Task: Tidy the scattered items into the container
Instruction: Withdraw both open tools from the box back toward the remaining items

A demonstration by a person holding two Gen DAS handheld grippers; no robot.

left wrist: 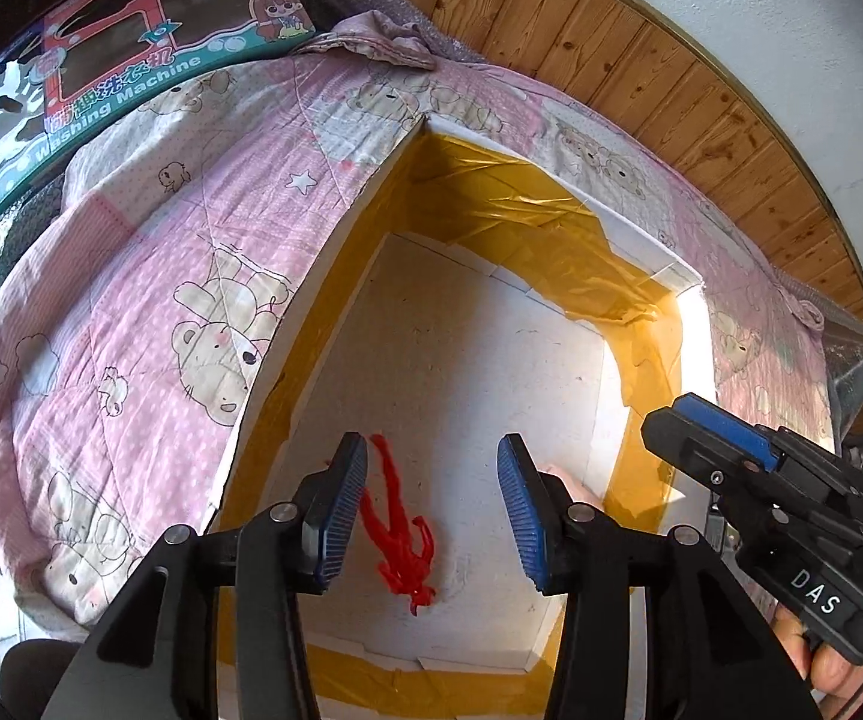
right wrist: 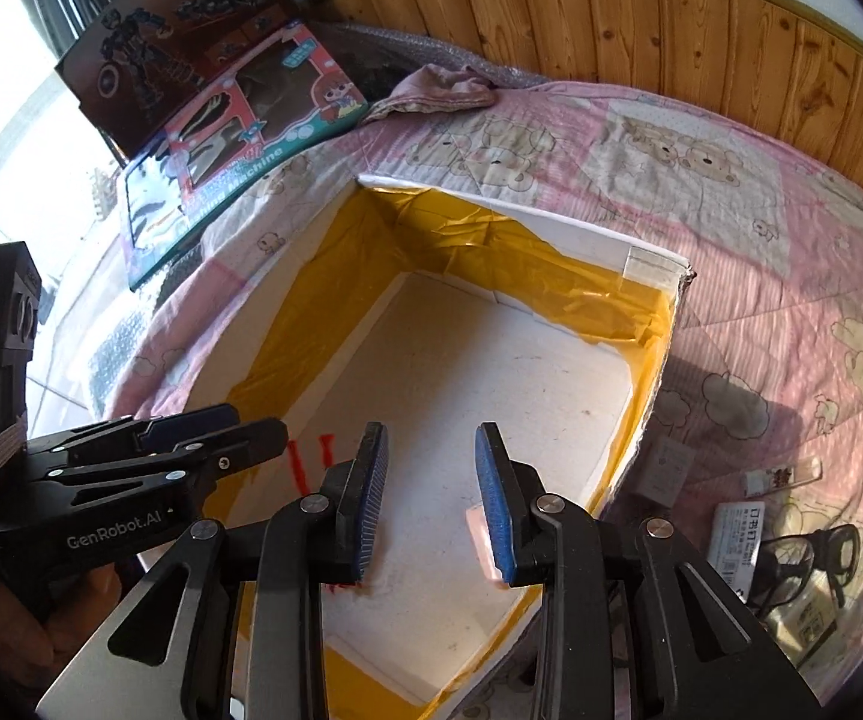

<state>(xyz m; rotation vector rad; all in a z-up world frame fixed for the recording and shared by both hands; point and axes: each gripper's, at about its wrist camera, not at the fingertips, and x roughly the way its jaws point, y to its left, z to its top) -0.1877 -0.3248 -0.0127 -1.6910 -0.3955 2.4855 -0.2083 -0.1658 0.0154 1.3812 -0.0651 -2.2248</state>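
A white foam box (left wrist: 335, 252) (right wrist: 581, 234) lined with yellow tape sits on a pink bear-print quilt. A red stringy toy figure (left wrist: 401, 534) lies on the box floor, partly seen as a red figure (right wrist: 308, 459) in the right wrist view. A pale pink item (right wrist: 479, 531) lies on the floor by my right finger. My left gripper (left wrist: 431, 510) hangs open over the box, empty. My right gripper (right wrist: 431, 498) is open over the box too, empty, and shows as the right gripper (left wrist: 725, 450) at the box's right rim. Black glasses (right wrist: 809, 558), a white packet (right wrist: 734, 534) and small packets (right wrist: 782, 477) lie on the quilt to the right.
The quilt (left wrist: 149, 276) (right wrist: 761, 192) covers the surface around the box. Toy boxes (left wrist: 113, 60) (right wrist: 221, 138) lean at the back left. A wood-panel wall (right wrist: 671, 24) runs behind. A hand (left wrist: 821, 654) holds the right gripper's handle.
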